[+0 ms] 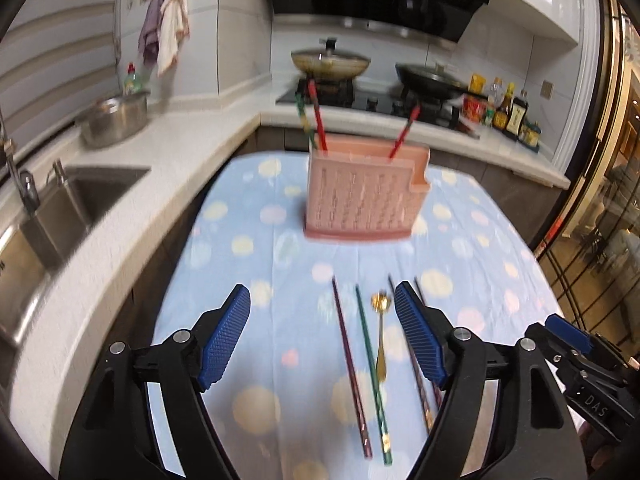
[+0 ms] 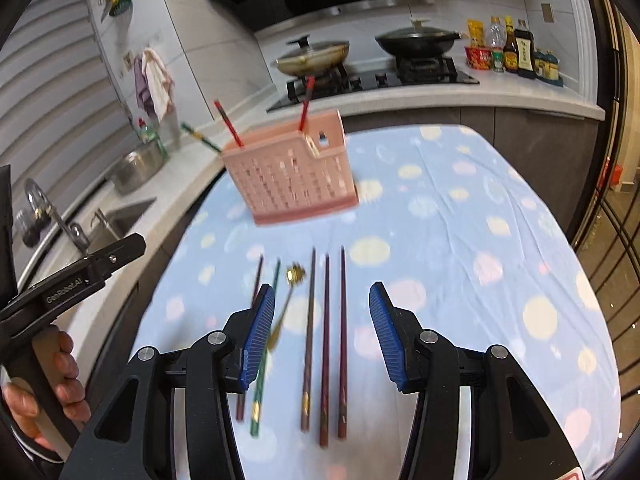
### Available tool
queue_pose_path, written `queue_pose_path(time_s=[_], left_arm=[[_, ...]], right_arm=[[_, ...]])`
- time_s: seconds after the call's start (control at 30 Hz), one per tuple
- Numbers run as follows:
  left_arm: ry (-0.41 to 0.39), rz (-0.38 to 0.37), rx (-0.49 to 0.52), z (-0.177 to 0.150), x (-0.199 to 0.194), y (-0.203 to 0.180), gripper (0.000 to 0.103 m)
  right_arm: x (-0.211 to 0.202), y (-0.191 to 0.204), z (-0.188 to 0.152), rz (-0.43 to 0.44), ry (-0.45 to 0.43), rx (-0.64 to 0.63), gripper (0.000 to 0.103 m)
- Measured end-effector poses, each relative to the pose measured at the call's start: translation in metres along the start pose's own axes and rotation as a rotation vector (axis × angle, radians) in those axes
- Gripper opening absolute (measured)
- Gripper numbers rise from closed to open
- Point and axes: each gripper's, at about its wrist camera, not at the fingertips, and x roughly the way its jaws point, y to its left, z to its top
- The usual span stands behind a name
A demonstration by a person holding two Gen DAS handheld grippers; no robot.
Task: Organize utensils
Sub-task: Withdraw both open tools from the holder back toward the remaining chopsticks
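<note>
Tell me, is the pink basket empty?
No. The basket already holds three chopsticks, standing slanted out of its top.

chopsticks on cloth (image 2: 326,344): five | gold spoon (image 2: 294,280): one | pink holder (image 2: 288,174): one | chopsticks in holder (image 2: 229,124): three | lidded woks on stove (image 2: 416,38): two

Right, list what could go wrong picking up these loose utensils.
1. The chopsticks lie close together, parallel; the open right gripper may catch two or nudge a neighbour.
2. The gold spoon lies between chopsticks, so the open left gripper could knock it.
3. The pink holder looks light; a stick pushed in askew might tip it.
</note>
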Motion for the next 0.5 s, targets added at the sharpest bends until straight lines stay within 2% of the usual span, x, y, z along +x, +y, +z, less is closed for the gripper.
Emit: queue_pose_path(time_s=[0.13, 0.33, 0.5], left_arm=[[0.084, 0.001, -0.011, -0.039, 0.011, 0.004, 0.071], [0.154, 0.013, -0.009, -0.083, 0.018, 0.003, 0.071], [0.210, 0.008, -0.030, -0.109, 0.029, 0.004, 0.071]], right_arm=[[0.006, -0.005, -0.036, -0.047, 0.060, -0.024, 0.048], [0.025, -0.016, -0.078, -0.075, 0.146, -0.022, 0.048], [0.039, -0.019, -0.094, -0.082, 0.178, -0.033, 0.047]])
